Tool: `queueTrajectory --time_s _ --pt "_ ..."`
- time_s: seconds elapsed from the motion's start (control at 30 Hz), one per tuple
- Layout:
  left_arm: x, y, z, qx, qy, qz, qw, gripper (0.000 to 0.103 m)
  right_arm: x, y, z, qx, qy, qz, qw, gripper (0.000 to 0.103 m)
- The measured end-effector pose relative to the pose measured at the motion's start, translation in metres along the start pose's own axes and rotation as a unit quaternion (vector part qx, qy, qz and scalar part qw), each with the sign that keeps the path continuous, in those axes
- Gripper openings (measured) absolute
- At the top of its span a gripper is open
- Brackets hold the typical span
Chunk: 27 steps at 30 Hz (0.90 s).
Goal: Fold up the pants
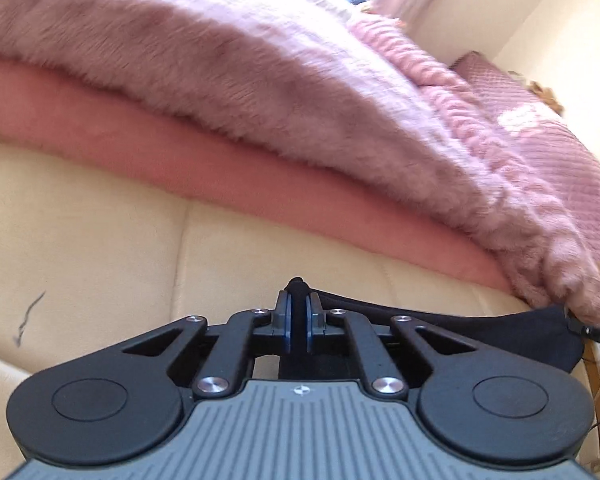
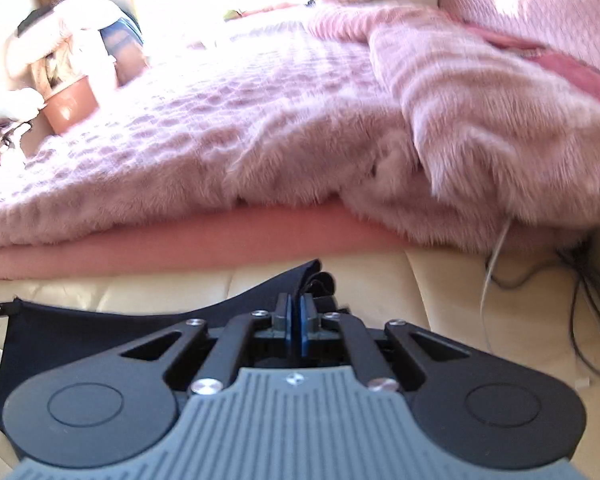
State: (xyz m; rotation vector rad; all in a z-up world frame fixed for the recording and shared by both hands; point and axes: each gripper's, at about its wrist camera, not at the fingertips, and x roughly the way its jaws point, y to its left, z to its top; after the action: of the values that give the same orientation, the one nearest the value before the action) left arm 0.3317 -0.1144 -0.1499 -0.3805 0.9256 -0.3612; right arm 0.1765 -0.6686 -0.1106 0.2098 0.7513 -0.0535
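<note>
The pants are dark navy, almost black. In the left wrist view my left gripper is shut on a bunched edge of them, and the cloth stretches away to the right. In the right wrist view my right gripper is shut on another bunched edge of the pants, and the cloth spreads left over the cream cushion. Both ends are held a little above the cream padded surface. The cloth under both gripper bodies is hidden.
A fluffy pink blanket on a pink mattress edge rises just ahead of both grippers. Cables lie on the floor at the right. A pink basket and clutter stand at the far left.
</note>
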Motion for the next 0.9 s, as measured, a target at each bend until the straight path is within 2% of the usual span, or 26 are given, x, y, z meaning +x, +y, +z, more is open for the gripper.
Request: queueTrajectory --time_s 0.07,0.13,0.2,0.33,0.4,0.47,0.5,0.57,0.63,0.77,0.9 --pt "0.005 0.008 0.000 -0.007 0.002 0.014 0.9999 0.006 0.020 -0.004 -0.003 -0.001 0.025 -0.044 0.999 0.000" --pt "0.006 0.013 0.001 -0.012 0.005 0.018 0.9997 0.006 0.035 -0.015 -0.008 0.020 0.035 -0.064 0.997 0.000" --pt "0.007 0.015 0.001 -0.008 0.014 0.026 0.9995 0.008 0.045 -0.025 -0.015 0.048 0.046 -0.071 0.995 0.000" --pt "0.005 0.008 0.002 0.008 0.017 0.053 0.9984 0.023 0.038 -0.025 -0.025 0.072 0.036 -0.065 0.995 0.000" --pt "-0.002 0.012 0.001 -0.011 0.023 0.050 0.9984 0.023 0.031 -0.015 -0.026 0.062 0.033 -0.054 0.996 0.000" --pt "-0.013 0.011 -0.003 -0.019 0.029 0.041 0.9985 0.027 0.022 0.001 -0.030 0.044 0.032 -0.044 0.998 0.000" --pt "-0.021 0.009 -0.007 -0.018 0.030 0.038 0.9987 0.034 0.017 0.010 -0.032 0.037 0.030 -0.038 0.998 0.001" --pt "-0.034 0.005 -0.017 -0.009 0.035 0.032 0.9988 0.035 0.011 0.025 -0.036 0.023 0.026 -0.026 0.999 0.001" --pt "-0.045 -0.003 -0.030 0.009 0.046 0.024 0.9986 0.035 0.005 0.046 -0.042 -0.005 0.021 -0.018 1.000 0.001" --pt "-0.055 -0.020 -0.061 0.063 0.069 0.042 0.9947 0.035 0.008 0.076 -0.059 -0.078 0.023 -0.032 0.996 0.000" --pt "-0.057 -0.021 -0.089 0.095 0.094 0.060 0.9892 0.036 0.019 0.071 -0.074 -0.073 0.045 -0.048 0.995 0.000"
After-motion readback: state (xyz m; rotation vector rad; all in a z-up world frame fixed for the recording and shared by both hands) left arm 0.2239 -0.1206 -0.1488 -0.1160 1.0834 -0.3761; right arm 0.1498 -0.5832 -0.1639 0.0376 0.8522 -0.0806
